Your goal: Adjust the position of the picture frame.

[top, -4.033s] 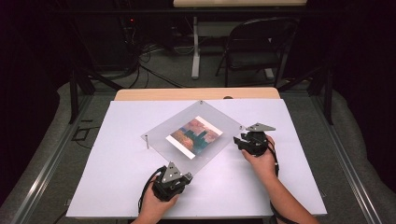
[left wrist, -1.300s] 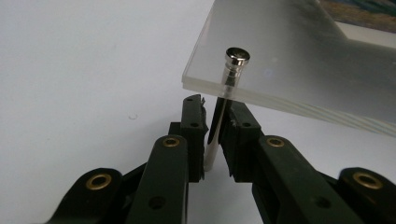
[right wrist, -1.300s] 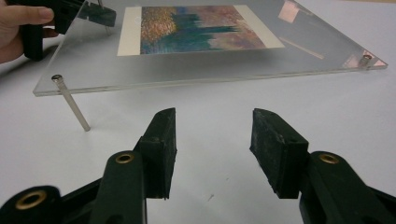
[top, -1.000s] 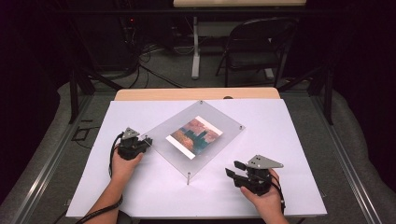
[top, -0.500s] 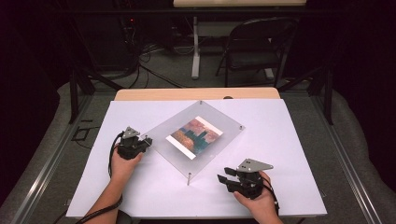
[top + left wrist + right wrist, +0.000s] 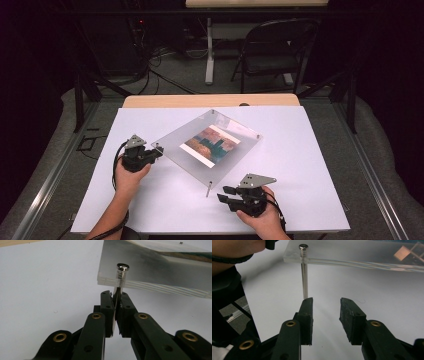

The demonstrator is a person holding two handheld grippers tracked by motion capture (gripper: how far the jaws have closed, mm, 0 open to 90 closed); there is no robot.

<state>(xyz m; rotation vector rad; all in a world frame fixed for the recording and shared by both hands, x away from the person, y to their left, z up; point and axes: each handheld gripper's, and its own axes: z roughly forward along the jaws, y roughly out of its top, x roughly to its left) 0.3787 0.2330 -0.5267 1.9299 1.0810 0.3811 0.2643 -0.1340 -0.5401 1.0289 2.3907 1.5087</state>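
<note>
Left tool (image 6: 116, 305): clamped on a silver metal standoff pin (image 6: 119, 280) of the clear acrylic photo frame (image 6: 210, 145).
Right tool (image 6: 326, 307): jaws apart, just been closing, nothing between them, near another corner pin (image 6: 304, 277).

The right gripper (image 6: 326, 305), its jaws parted and just closing with nothing between them, sits low over the white desk (image 6: 384, 290) before a metal pin (image 6: 304, 282) under the clear acrylic frame (image 6: 362, 253), perhaps just short of it.

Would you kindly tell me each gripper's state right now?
Left gripper: shut on a pin of the frame.
Right gripper: open, jaws just closing, nothing between them.
</note>
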